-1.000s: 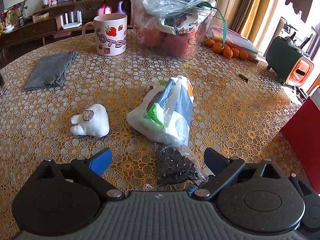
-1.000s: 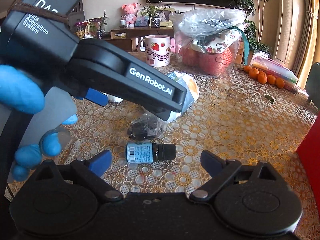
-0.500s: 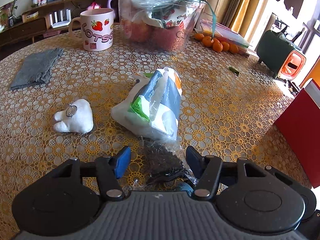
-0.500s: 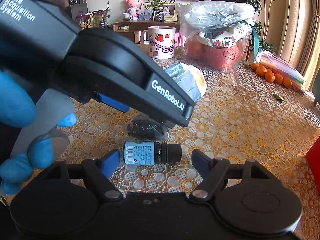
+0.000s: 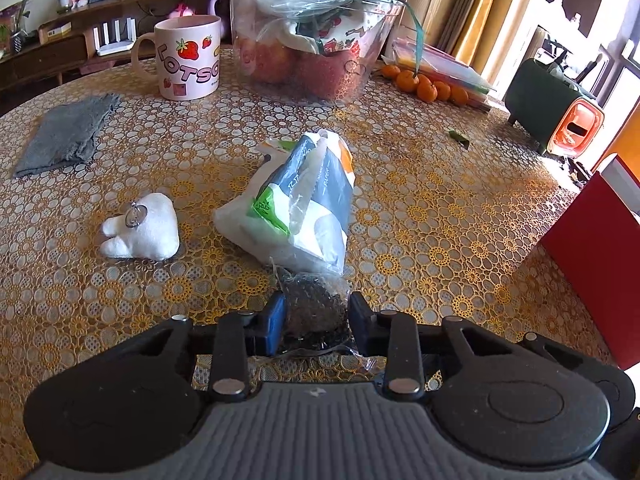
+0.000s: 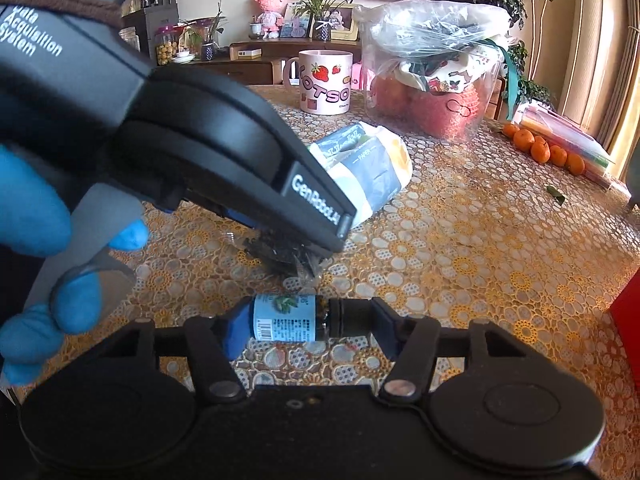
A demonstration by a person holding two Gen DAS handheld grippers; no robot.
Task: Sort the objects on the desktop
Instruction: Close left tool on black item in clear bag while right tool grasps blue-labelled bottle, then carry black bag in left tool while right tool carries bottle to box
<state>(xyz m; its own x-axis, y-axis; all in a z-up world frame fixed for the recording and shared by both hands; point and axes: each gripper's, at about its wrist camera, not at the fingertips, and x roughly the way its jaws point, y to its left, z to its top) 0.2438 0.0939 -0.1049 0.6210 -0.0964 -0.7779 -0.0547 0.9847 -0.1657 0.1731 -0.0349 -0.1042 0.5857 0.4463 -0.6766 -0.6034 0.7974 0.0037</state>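
The right claw (image 6: 304, 322) is clamped end to end on the small bottle (image 6: 294, 318), whose long axis runs crosswise between the fingers, cap to the right, just above the table (image 6: 480, 248). The left claw (image 5: 315, 318) is closed on the clear packet of dark bits (image 5: 314, 304), directly ahead of the bottle. Touching the packet's far end lies the tissue pack (image 5: 296, 216), likely to snag on a lift. Left of it sits a white plush charm (image 5: 140, 232); beyond stand the mug (image 5: 188, 62) and fruit bag (image 5: 316, 28).

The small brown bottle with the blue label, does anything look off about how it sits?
The small brown bottle with the blue label lies on its side, black cap pointing right, clamped end to end by the right gripper. Nothing spilled shows.
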